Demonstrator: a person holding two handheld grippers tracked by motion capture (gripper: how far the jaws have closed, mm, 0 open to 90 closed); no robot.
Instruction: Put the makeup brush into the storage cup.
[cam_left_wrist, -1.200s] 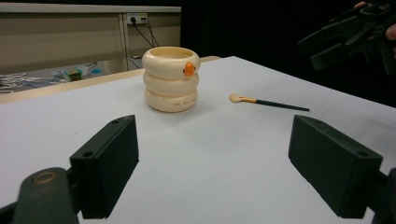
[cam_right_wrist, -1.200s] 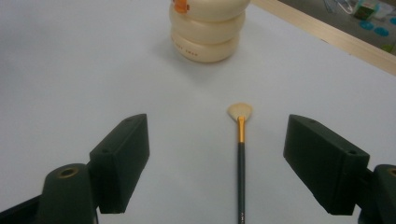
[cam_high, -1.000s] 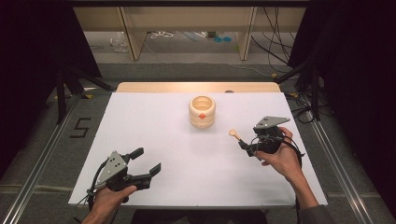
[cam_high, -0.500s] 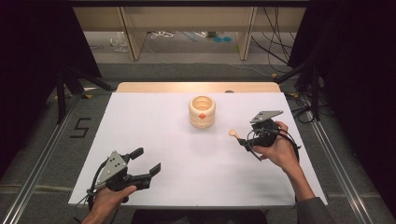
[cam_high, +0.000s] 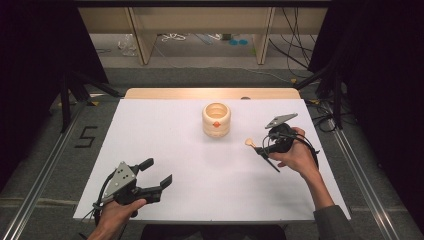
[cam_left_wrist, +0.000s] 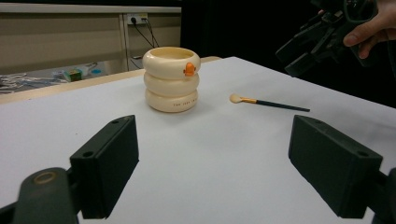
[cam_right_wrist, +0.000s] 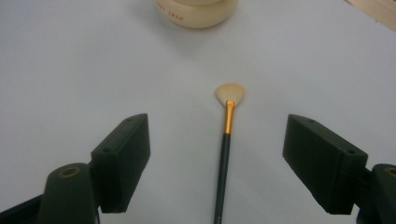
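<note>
bench: white sheet (cam_high: 165, 145) over a light wooden top (cam_high: 210, 93); wood shows as a strip at the far edge
brush: makeup brush (cam_right_wrist: 226, 135) with pale fan head, gold ferrule and dark handle, flat on the sheet, right of centre, head toward the cup
cup: cream ribbed holder (cam_high: 216, 119), three stacked rings with an orange mark on the front, upright mid-bench, near the brush head but apart from it
right claw: right claw (cam_right_wrist: 219, 168) over the brush handle, jaws wide with the handle between them, pads not touching it; jaws have just been closing a little
left claw: left claw (cam_high: 159, 171) near the front left corner, jaws wide, nothing between them, aimed toward the cup
floor: grey, metal rails along both sides of the bench, a "5" marked (cam_high: 86, 136) on the left
room: dark curtains left and right; beyond the bench a wooden shelf frame (cam_high: 140, 40) with cables and small clutter on the floor
</note>
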